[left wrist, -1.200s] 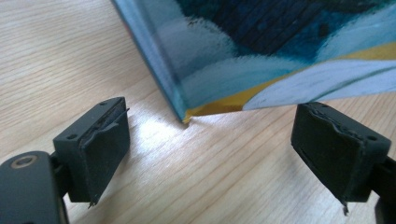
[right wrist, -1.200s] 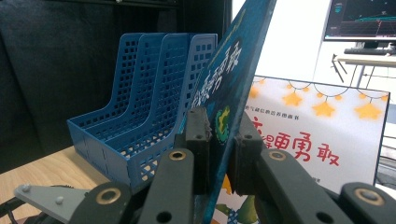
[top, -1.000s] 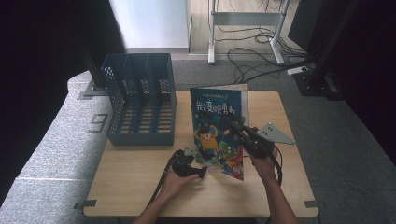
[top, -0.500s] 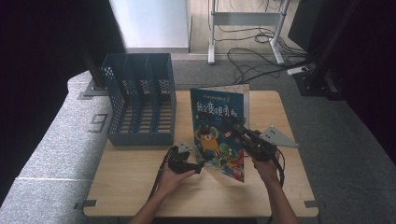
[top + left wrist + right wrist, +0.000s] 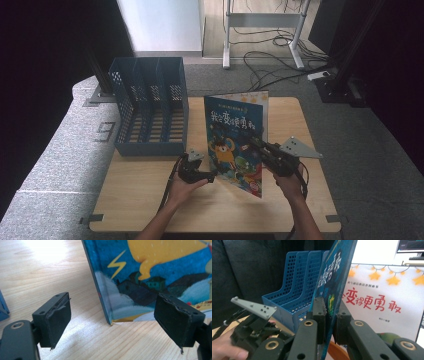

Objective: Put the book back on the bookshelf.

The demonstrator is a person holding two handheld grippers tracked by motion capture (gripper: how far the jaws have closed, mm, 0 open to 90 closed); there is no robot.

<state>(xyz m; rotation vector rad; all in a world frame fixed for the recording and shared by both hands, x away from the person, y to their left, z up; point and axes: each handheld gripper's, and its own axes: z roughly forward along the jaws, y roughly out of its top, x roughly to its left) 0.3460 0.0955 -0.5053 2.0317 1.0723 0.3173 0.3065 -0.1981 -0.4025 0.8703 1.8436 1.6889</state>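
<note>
The right gripper [image 5: 329, 322] pinches the front cover of the picture book [image 5: 235, 137] and holds it lifted open over the wooden table [image 5: 150, 200] — the cover tilts up, its long axis running away from the person, spine on the left side. The left gripper [image 5: 112, 322] sits low on the table with its jaws spread wide, and the book's lower spine corner stands right between them, untouched — so it is the nearer tool for that edge. The blue file rack [image 5: 150, 107] waits beyond it, at the table's far left.
</note>
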